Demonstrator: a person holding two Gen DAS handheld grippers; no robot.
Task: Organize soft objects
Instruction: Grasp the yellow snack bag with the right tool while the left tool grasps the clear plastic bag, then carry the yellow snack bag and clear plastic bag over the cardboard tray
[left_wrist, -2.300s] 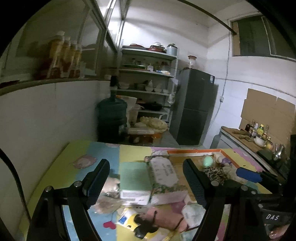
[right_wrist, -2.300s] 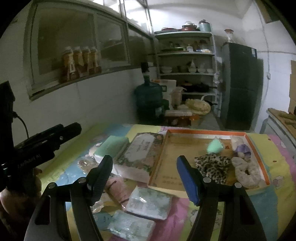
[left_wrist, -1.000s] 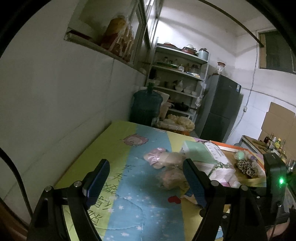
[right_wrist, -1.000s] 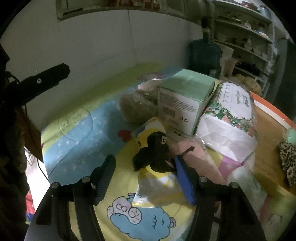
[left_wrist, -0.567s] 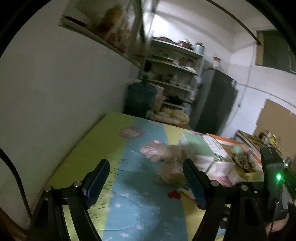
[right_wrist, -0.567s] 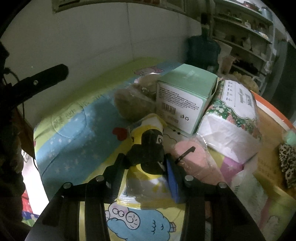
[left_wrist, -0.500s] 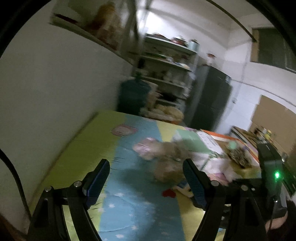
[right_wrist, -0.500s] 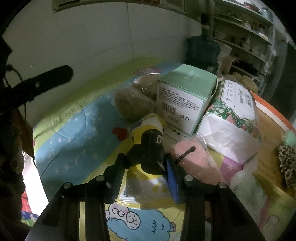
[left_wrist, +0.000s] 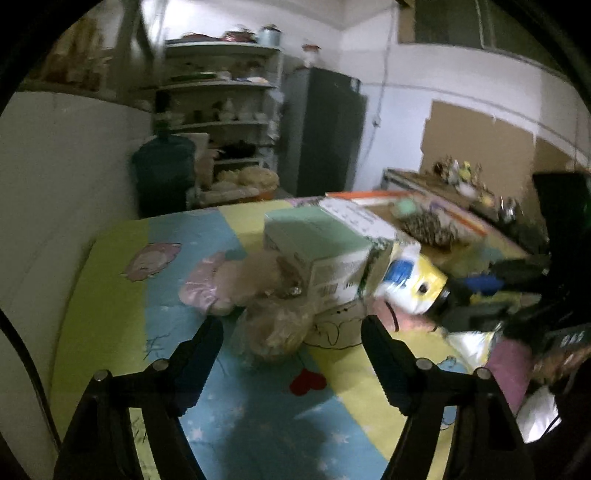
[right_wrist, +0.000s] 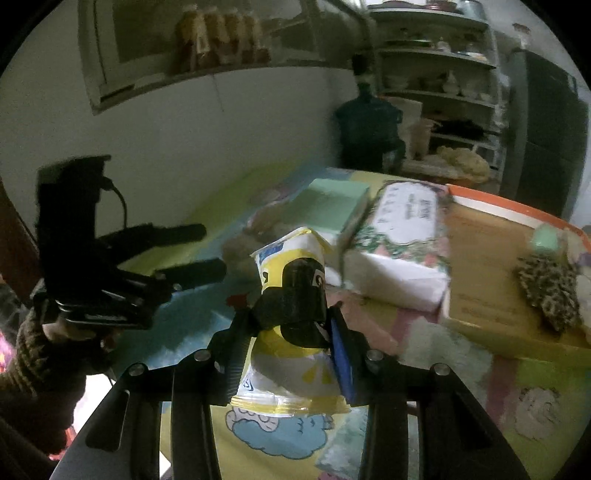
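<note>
My right gripper (right_wrist: 291, 328) is shut on a yellow and white plastic packet (right_wrist: 291, 291) with a black item in it, held above the colourful mat. The packet also shows in the left wrist view (left_wrist: 410, 284) at the right. My left gripper (left_wrist: 291, 347) is open and empty, low over the mat, with a clear bag of brownish soft stuff (left_wrist: 277, 325) between its fingers ahead. A pink soft item (left_wrist: 214, 284) lies behind the bag. An orange-rimmed tray (right_wrist: 491, 206) holds a leopard-print scrunchie (right_wrist: 550, 291) and a mint sponge (right_wrist: 545, 238).
A mint-green box (left_wrist: 317, 251) and a flowered tissue pack (right_wrist: 402, 236) lie mid-mat beside the tray. A pink packet (left_wrist: 509, 365) and white packets sit at the right. A white wall runs along the left. A water jug (left_wrist: 162, 173), shelves and a fridge stand behind.
My right gripper closed on the yellow packet and lifted it off the mat. My left gripper swung right and closer to the clear bag, still open.
</note>
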